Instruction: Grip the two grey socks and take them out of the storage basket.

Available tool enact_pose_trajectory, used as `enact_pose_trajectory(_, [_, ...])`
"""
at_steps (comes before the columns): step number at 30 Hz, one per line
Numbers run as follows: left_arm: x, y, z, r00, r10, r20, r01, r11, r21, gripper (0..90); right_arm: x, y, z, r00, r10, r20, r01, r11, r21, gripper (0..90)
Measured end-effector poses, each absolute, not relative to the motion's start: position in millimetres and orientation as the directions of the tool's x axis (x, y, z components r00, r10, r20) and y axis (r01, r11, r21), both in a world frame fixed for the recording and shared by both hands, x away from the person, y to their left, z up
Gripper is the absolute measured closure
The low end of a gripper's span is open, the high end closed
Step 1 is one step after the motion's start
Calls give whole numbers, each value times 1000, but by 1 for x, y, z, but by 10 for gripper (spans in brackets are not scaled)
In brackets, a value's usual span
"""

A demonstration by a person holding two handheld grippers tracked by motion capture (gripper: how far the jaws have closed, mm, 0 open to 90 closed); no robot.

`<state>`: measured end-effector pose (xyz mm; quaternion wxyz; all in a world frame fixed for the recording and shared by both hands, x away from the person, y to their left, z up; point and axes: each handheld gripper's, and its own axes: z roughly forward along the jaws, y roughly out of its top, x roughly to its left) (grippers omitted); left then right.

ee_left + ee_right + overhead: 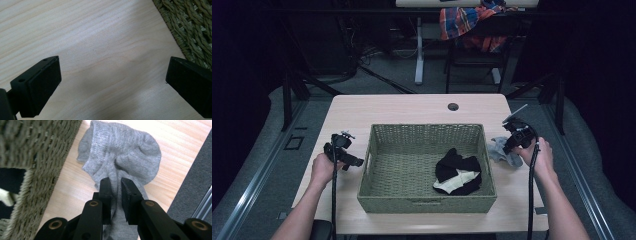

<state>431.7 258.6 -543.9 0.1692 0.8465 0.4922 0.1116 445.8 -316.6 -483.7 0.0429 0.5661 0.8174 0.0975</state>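
A grey sock lies on the wooden table to the right of a green woven basket; in the high view the grey sock is partly covered by my right gripper. My right gripper is shut on a fold of the grey sock. Inside the basket lies a black and white garment. My left gripper hovers left of the basket. In its own view the left gripper is open over bare wood, the basket wall at the upper right.
The table's right edge runs close beside the grey sock, with dark floor beyond. A cable hole sits at the back of the table. Behind the table stands a chair with a plaid cloth.
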Motion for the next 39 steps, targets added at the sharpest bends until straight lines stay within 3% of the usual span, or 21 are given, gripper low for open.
enact_pose_trajectory(22, [433,257,-544,498,867,22,792,-465,396,1,452,-325,-512,-328,943,51,934,315,167,769])
enact_pose_trajectory(39, [433,255,-543,505,863,23,790,-472,391,1,456,-327,-538,-319,945,69,943,310,120,665])
